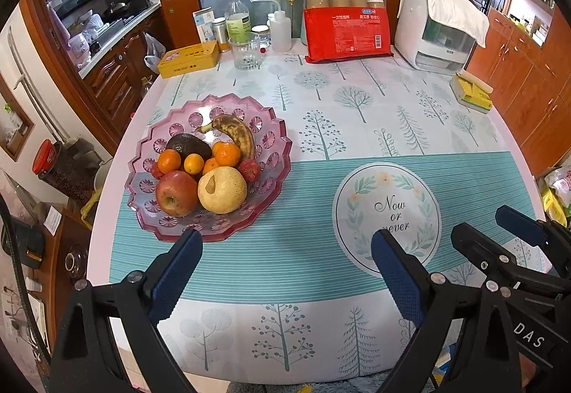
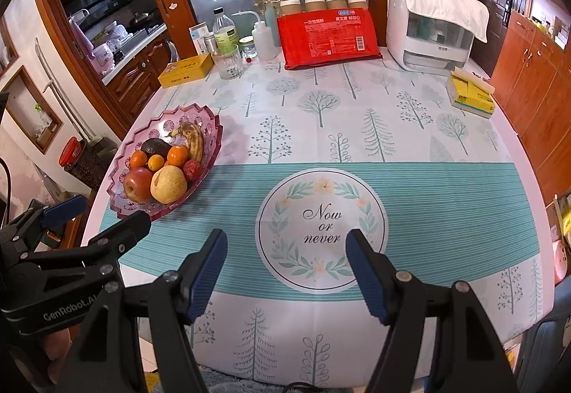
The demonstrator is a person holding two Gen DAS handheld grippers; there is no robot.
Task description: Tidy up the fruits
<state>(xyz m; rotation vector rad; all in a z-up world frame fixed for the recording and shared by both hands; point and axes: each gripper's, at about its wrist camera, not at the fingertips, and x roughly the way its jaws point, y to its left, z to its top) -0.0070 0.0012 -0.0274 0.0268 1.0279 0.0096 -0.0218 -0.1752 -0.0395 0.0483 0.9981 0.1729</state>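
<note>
A pink glass fruit bowl (image 1: 274, 157) (image 2: 210, 129) stands at the table's left. It holds a red apple (image 1: 176, 192) (image 2: 137, 183), a yellow pear (image 1: 222, 189) (image 2: 168, 183), a spotted banana (image 1: 237, 133) (image 2: 194, 139), a dark avocado (image 1: 188, 145) (image 2: 156, 146), several small oranges (image 1: 227, 153) and red lychees (image 1: 248, 169). My left gripper (image 1: 285, 246) is open and empty, above the table's front edge, just right of the bowl. My right gripper (image 2: 285, 246) is open and empty over the round "Now or never" print (image 2: 321, 229).
Along the far edge stand a yellow tin (image 1: 189, 58), a glass cup (image 1: 246, 52), bottles (image 1: 238, 20), a red cup package (image 1: 344, 32) and a white appliance (image 1: 439, 31). A yellow tissue box (image 1: 471, 91) lies at the right edge. Wooden cabinets flank the table.
</note>
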